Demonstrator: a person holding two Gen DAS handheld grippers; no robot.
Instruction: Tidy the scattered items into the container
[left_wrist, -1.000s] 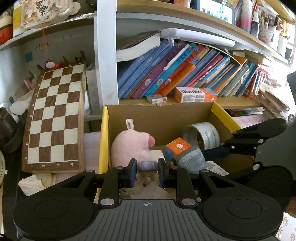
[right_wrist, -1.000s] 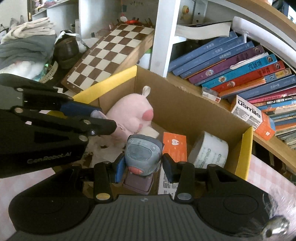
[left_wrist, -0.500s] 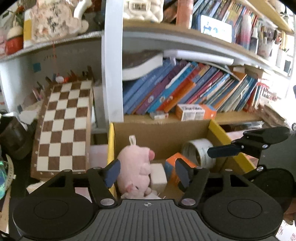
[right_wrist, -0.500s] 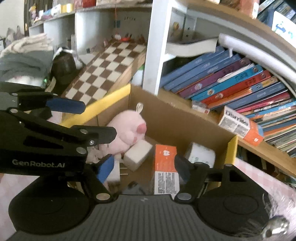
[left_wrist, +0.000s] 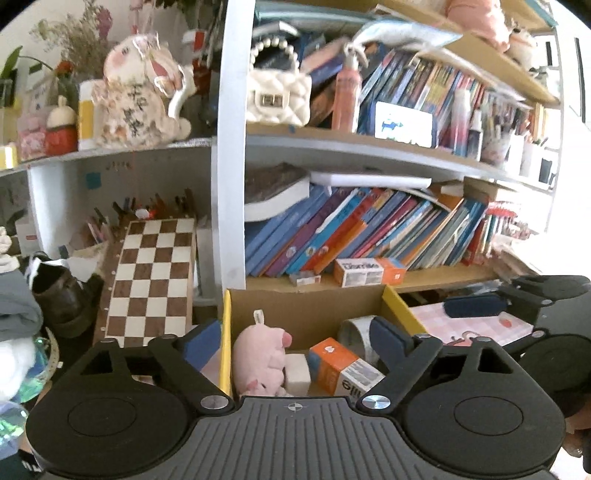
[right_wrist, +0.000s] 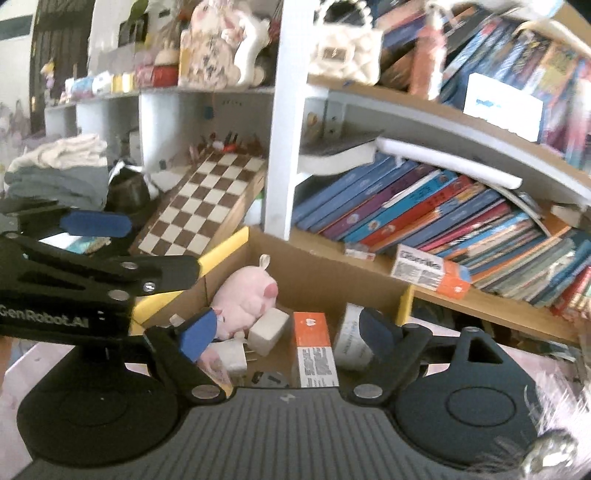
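A cardboard box (left_wrist: 303, 306) with yellow flaps stands below the bookshelf. In it lie a pink plush pig (left_wrist: 258, 350), a white cube charger (left_wrist: 297, 373), an orange carton (left_wrist: 332, 363) and a tape roll (left_wrist: 354, 332). My left gripper (left_wrist: 295, 341) hangs above the box's near side; its jaws are opening with nothing between them. My right gripper (right_wrist: 288, 332) hovers beside it over the same box (right_wrist: 332, 273), jaws also opening and empty. Under it I see the pig (right_wrist: 247, 299), a white plug (right_wrist: 232, 356), the orange carton (right_wrist: 314, 347) and a grey device (right_wrist: 269, 378).
A chessboard (left_wrist: 151, 280) leans to the left of the box. A shelf of slanted books (left_wrist: 369, 236) and a white-orange carton (left_wrist: 369, 271) stand just behind it. Pink checked cloth (left_wrist: 461, 325) lies on the right, folded clothes (right_wrist: 55, 173) on the far left.
Both grippers were shut on small items low in the box; both have let go, opened wide, and risen and drawn back from the box.
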